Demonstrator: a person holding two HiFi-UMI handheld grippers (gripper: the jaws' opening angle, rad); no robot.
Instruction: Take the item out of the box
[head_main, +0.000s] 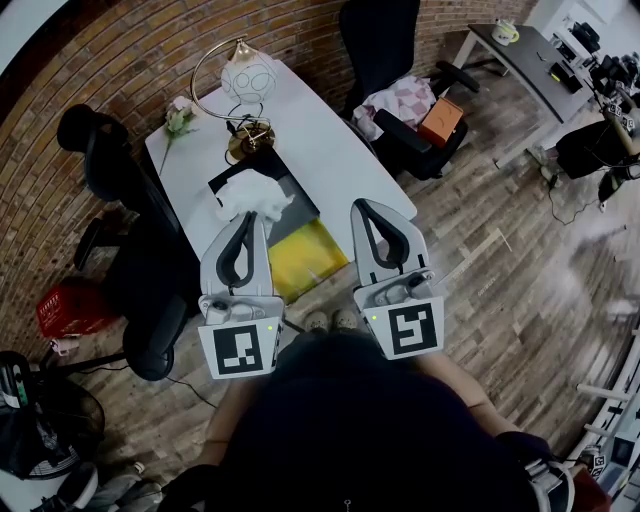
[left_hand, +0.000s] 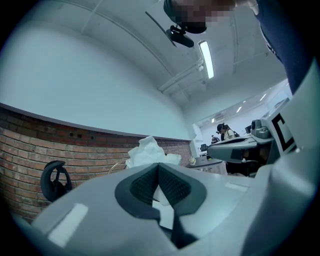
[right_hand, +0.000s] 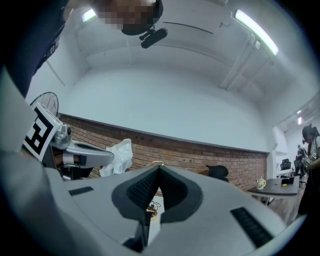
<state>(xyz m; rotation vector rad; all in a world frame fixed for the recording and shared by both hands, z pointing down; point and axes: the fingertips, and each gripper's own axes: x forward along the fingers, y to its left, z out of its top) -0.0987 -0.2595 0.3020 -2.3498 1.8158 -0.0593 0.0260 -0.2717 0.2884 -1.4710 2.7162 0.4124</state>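
Note:
A black box (head_main: 283, 184) lies open on the white table (head_main: 330, 140), with a yellow flap (head_main: 306, 256) at its near end. My left gripper (head_main: 251, 213) is shut on a crumpled white wad of paper (head_main: 246, 198), which it holds level above the box. In the left gripper view the wad (left_hand: 148, 152) bulges up just past the closed tips (left_hand: 158, 164). My right gripper (head_main: 362, 207) hovers to the right over the table's edge, shut and empty. Its view shows the tips together (right_hand: 159, 168) and the wad (right_hand: 118, 155) off to the left.
A globe desk lamp (head_main: 247, 82) and a white flower (head_main: 179, 116) stand at the table's far end. Black office chairs sit left (head_main: 110, 160) and behind (head_main: 385, 60). A red basket (head_main: 72, 306) rests on the wooden floor at left.

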